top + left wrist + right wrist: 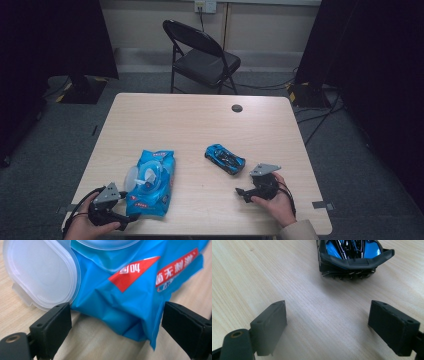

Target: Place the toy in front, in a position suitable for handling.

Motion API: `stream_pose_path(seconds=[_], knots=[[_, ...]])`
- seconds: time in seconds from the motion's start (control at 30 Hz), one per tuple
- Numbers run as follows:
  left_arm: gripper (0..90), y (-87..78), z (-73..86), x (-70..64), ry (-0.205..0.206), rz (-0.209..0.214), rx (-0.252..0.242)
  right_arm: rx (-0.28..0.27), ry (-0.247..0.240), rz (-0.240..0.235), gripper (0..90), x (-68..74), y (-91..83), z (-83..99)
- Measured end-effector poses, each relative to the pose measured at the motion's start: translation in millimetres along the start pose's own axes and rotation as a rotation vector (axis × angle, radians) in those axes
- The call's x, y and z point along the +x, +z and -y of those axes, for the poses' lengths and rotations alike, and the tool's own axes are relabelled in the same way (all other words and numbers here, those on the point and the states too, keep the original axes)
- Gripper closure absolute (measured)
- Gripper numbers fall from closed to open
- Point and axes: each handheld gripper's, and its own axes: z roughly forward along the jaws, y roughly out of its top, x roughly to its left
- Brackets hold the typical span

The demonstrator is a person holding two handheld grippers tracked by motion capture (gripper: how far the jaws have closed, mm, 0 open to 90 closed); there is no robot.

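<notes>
High view: light wooden table [200,120] at frame centre, a black folding chair [202,55] behind it at top centre. A blue wet-wipes pack [150,182] lies in the lower left of the tabletop, its clear plastic lid [132,177] flipped open toward the left. A blue toy car [225,158] sits just right of centre, angled, well apart from the pack.

Left gripper [127,220], bottom left, held in the left hand [82,227], is at the pack's near corner. Left gripper view: jaws apart, the crumpled blue corner of the pack [130,315] between them, neither jaw pressing on it; open lid [40,272] at upper left.

Right gripper [242,192], lower right, in the right hand [277,205], points toward the car. Right gripper view: jaws wide apart over bare wood, the car's rear end [354,257] ahead at top centre, not between them.
</notes>
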Motion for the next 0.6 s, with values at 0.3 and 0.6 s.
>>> stream_pose_path(seconds=[0.3,0.6], knots=[[11.1,5.9,-4.7,0.0,-0.030,-0.056,-0.019,-0.022,0.006,0.008,13.2,-0.6,1.0,2.1],[11.4,14.2,-11.2,4.7,-0.053,-0.078,-0.026,-0.005,0.007,0.010,13.6,0.0,0.9,0.0]])
